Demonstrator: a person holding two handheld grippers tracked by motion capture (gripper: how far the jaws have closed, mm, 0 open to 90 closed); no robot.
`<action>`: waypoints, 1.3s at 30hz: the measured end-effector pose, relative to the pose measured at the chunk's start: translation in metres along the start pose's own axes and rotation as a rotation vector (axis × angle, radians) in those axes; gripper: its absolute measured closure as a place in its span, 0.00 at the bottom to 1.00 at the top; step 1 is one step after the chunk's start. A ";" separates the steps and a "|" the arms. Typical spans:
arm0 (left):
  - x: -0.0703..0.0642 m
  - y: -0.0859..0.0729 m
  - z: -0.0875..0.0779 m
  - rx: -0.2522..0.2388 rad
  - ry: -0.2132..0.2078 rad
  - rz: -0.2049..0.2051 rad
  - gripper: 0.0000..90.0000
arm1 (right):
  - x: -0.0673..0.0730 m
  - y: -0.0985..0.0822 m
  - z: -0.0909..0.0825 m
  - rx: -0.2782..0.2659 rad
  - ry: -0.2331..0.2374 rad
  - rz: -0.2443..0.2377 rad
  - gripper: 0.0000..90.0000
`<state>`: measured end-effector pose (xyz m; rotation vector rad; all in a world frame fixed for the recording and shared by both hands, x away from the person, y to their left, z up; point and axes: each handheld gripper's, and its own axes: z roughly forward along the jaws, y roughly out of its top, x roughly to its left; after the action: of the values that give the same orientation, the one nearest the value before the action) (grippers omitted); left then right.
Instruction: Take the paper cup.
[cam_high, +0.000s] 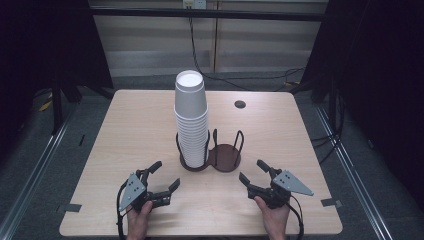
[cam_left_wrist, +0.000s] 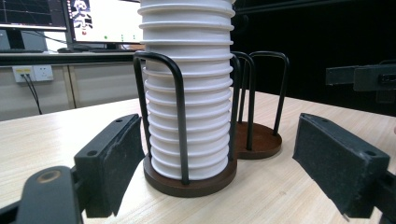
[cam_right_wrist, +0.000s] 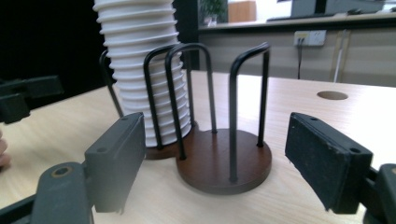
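Pale wood-grain table (cam_high: 125, 135) is filling the middle of a dim room, with dark curtains hanging at both sides and a cable trailing down the far wall. Near the table's front edge, the left gripper (cam_high: 167, 176) is resting in the person's left hand (cam_high: 138, 219), its jaws standing wide apart with nothing between them; in the left gripper view its two black pads (cam_left_wrist: 119, 158) are framing the cup stack from a short way off, touching nothing. The right gripper (cam_high: 253, 171) is sitting in the right hand (cam_high: 274, 218), jaws likewise spread and empty. Both are pointing toward a dark brown double holder (cam_high: 225, 159) just ahead of them, midway across the table. Its left ring, as seen from above, is holding a tall stack of white foam cups (cam_high: 190, 115), standing upright inside black wire loops (cam_left_wrist: 179, 116). The right ring's round base (cam_right_wrist: 223, 158) is lying bare among its own loops. Beyond the holder, a small round hole (cam_high: 240, 104) is sitting in the tabletop.
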<state>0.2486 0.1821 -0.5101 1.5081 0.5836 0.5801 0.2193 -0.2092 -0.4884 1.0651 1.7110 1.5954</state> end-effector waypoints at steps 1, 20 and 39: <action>0.000 0.000 0.000 0.001 0.000 0.000 0.17 | 0.001 0.002 0.000 0.013 0.005 -0.001 0.22; 0.000 0.000 0.000 0.000 0.001 -0.006 0.17 | 0.010 0.034 0.014 0.058 0.122 -0.006 0.30; 0.000 0.000 0.000 0.001 -0.003 0.000 0.17 | 0.016 0.067 0.026 0.049 0.231 0.010 0.27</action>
<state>0.2486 0.1822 -0.5101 1.5097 0.5817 0.5777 0.2443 -0.1832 -0.4238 0.9437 1.9058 1.7479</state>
